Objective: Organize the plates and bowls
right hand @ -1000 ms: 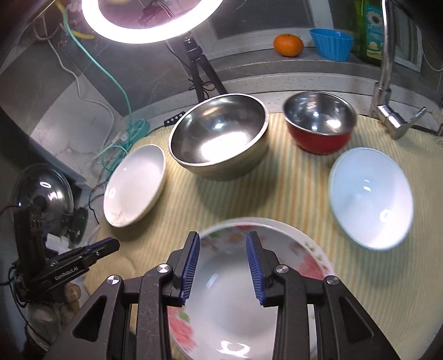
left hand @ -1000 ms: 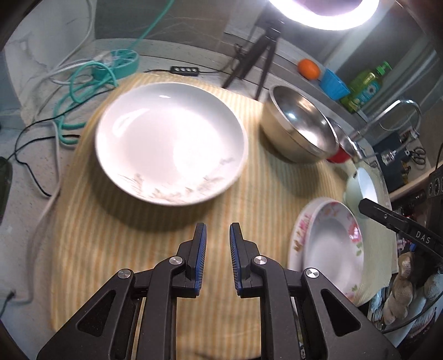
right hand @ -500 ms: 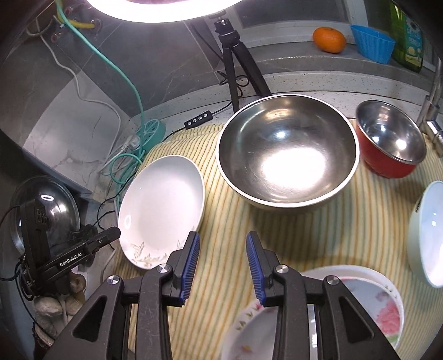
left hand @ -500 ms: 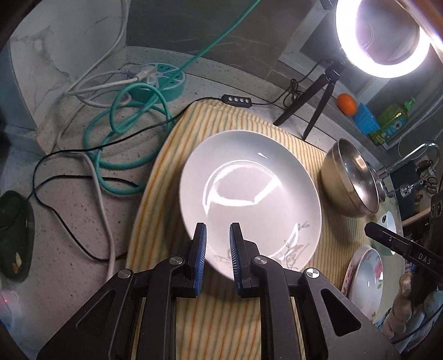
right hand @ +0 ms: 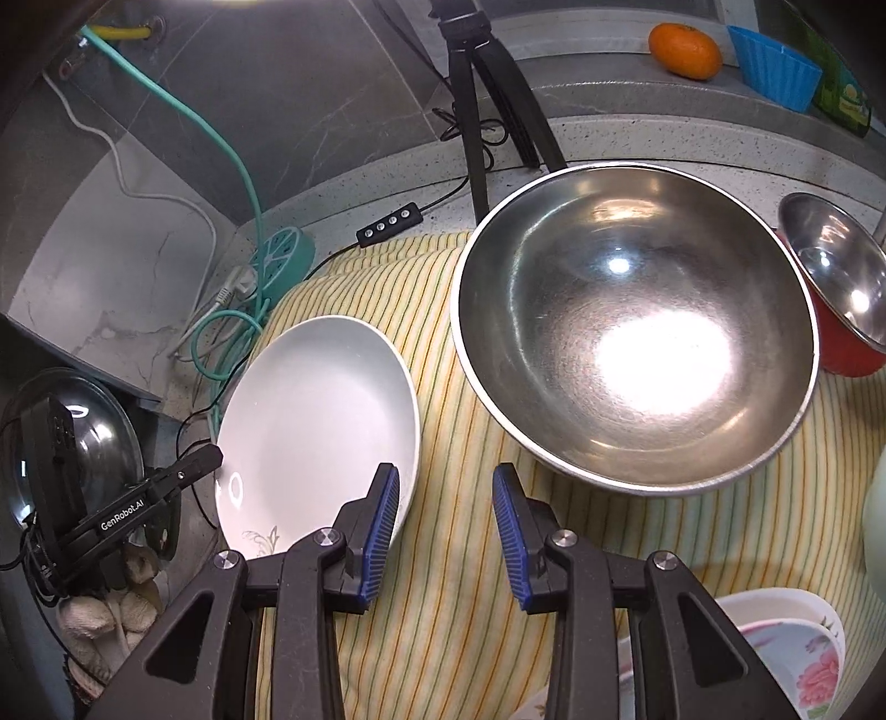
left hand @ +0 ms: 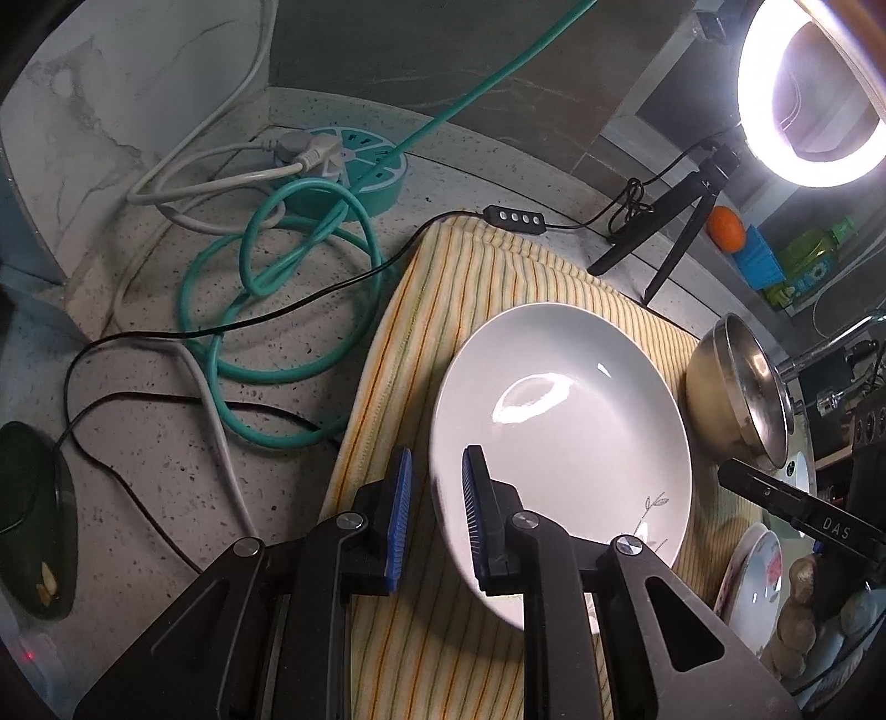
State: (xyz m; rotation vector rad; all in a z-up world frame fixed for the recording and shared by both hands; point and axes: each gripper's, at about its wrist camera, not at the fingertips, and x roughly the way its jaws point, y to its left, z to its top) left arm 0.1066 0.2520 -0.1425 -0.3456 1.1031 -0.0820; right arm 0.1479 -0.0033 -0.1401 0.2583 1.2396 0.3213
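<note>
A white plate (left hand: 565, 421) with a small leaf print lies on the striped yellow cloth (left hand: 443, 288). My left gripper (left hand: 437, 459) straddles its left rim, with a pad on each side and a narrow gap. The pads do not press on it. My right gripper (right hand: 444, 471) stands open over the cloth (right hand: 459, 581), between the white plate (right hand: 315, 421) and a big steel bowl (right hand: 637, 332). Its left finger overlaps the plate's right rim. A red bowl with a steel inside (right hand: 836, 277) sits at the far right, and a floral plate (right hand: 803, 664) lies at the near right.
A ring light on a tripod (left hand: 681, 221) stands behind the cloth. Teal and white cables and a round power strip (left hand: 343, 171) crowd the counter to the left. An orange (right hand: 684, 50) and a blue cup (right hand: 772, 63) sit on the back ledge. A glass lid (right hand: 72, 443) lies at the left.
Both grippers have moved left. The left one went from short of the white plate to astride its left rim. The right one left the floral plate for the cloth beside the white plate.
</note>
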